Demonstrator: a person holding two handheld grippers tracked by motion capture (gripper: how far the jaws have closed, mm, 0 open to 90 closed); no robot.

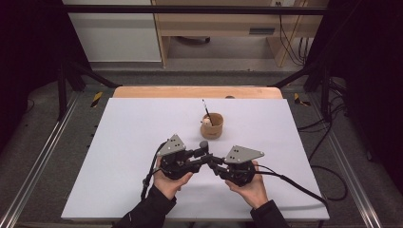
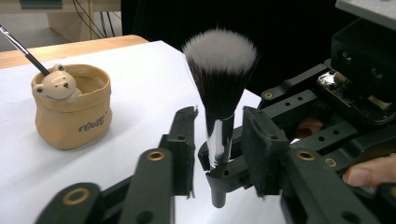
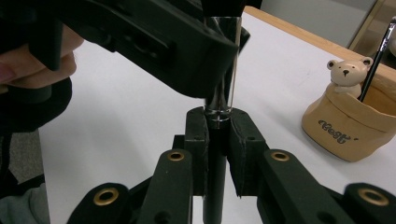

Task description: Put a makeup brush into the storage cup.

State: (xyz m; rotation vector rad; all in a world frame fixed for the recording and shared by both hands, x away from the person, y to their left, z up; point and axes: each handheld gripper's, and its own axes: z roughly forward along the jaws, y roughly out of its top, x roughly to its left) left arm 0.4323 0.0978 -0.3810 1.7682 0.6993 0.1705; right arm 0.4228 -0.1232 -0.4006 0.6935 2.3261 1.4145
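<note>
Makeup brush (image 2: 219, 74) upright, mid-frame, between both grippers.
Right gripper (image 3: 217, 135) fingers clamped on its handle; left gripper (image 2: 219, 140) fingers apart around ferrule. Bear pot (image 1: 212, 125) beyond on worktop (image 1: 133, 133).

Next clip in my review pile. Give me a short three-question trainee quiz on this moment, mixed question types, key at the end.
1. True or false: the right gripper is shut on the black handle of the fluffy white-tipped makeup brush.
2. The left gripper has its jaws: A) clamped on the chrome ferrule, B) open on either side of it, C) inside the pot.
3. Which thing already stands in the tan bear-faced ceramic pot?

Key: 1 true; 2 B; 3 a thin dark-handled brush.
</note>
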